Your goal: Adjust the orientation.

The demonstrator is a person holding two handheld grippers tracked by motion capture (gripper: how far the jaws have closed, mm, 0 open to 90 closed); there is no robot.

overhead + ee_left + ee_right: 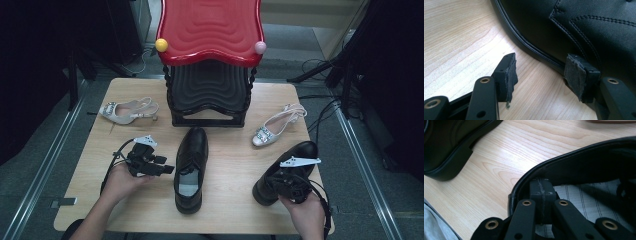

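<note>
Left gripper: jaws spread wide, held low. Right gripper: jaws pressed together.

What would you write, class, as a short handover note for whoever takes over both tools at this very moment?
Left tool: open, jaws beside the middle black shoe, one pad at its side, not gripping.
Right tool: shut inside the heel opening of the right-hand black shoe; whether it pinches the rim I cannot tell.
Both black shoes sit on the table in front of the shoe rack; two silver heels lie either side of the rack.
Done: no shoe on the rack yet.
Left: probably lifting the shoes onto it.
</note>
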